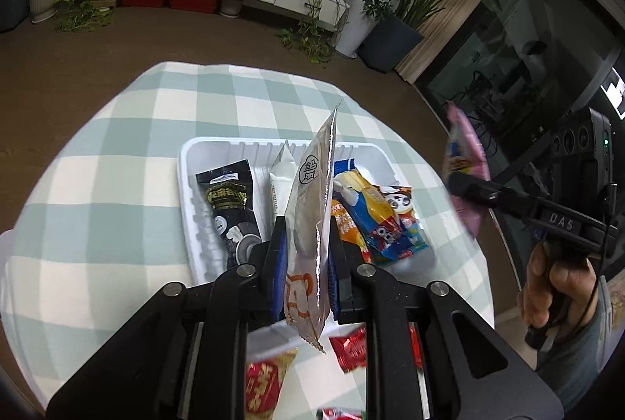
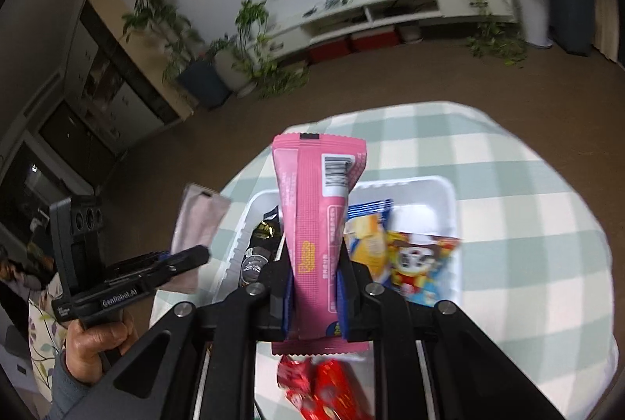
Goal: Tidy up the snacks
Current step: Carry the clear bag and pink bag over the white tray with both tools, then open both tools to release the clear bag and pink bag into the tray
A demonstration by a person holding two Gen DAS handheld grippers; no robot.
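I am holding my left gripper [image 1: 308,252] clamped on a pale packet [image 1: 308,221] and my right gripper [image 2: 314,287] clamped on a pink packet [image 2: 316,225], both over the white tray [image 1: 187,185] mid-table. The thin wrappers could slip from the pads — handles read "DAS" and "GenRobot.AI".

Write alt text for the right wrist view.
The right gripper jaws pinch an upright pink snack packet above a white tray of snacks on a checked tablecloth. At left, the left gripper holds a pale packet.
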